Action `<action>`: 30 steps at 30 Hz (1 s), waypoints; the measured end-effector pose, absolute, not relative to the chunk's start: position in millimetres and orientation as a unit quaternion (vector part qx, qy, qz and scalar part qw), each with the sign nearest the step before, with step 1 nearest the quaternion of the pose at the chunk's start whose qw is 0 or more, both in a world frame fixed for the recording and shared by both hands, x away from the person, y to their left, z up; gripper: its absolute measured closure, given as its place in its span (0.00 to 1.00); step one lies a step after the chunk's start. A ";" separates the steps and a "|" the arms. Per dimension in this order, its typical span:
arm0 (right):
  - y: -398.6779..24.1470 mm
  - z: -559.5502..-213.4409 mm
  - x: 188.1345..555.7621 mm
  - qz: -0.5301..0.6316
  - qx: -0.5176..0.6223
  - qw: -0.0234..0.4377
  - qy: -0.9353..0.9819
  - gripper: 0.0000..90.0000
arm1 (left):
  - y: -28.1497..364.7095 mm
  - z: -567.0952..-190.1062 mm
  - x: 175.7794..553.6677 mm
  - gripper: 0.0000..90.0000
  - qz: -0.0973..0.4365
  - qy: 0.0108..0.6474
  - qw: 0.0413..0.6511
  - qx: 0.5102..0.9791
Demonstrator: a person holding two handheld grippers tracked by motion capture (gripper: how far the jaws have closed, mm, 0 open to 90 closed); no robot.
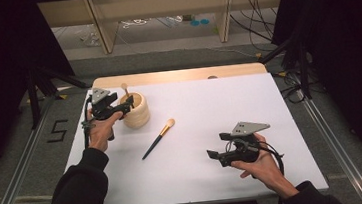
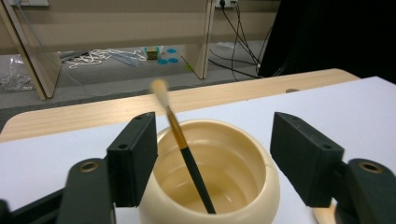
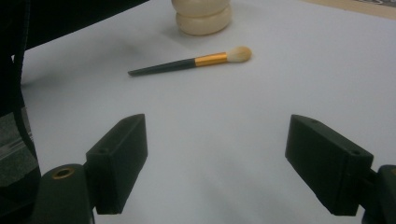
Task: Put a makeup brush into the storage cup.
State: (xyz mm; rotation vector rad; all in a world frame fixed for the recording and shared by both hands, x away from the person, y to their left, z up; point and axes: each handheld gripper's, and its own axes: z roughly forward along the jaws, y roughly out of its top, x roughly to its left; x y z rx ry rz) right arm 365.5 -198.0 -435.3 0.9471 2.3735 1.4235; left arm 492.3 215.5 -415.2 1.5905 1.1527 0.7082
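A slim brush with a black handle, a gold ferrule and a pale bristle tip (image 2: 187,156) stands slanted inside the cream, ribbed round pot (image 2: 243,186), its handle end down on the pot's floor and its bristles rising above the rim toward the far side. The pot sits on the white-topped counter (image 1: 210,109), near the far left corner. The left claw (image 2: 212,158) hovers just over the pot's mouth with one black pad on each side of the rim; its jaws stand wide apart and grip nothing, and the brush leans free between them without touching either pad. In the high view the left claw (image 1: 119,107) sits against the pot's left side, held by the person's left hand (image 1: 100,132).

To the right of the pot and nearer the person, a second brush with a black handle, gold band and cream bristles (image 1: 159,138) lies flat on the counter, bristles pointing away from the person. Well to the right of the pot, near the front edge, the right claw (image 3: 217,161) hangs over bare counter with its jaws spread wide and empty.
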 end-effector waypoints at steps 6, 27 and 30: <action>-198.4 -435.6 365.8 0.479 0.322 0.115 0.809 0.24 | 213.2 -406.7 480.6 0.29 0.277 0.475 0.497 0.671; -200.3 -434.1 365.6 0.485 0.323 0.116 0.805 0.24 | 187.0 -403.6 443.0 0.24 0.235 0.439 0.516 0.697; -199.8 -434.0 366.1 0.487 0.322 0.116 0.803 0.24 | 182.4 -406.7 437.6 0.24 0.226 0.435 0.516 0.702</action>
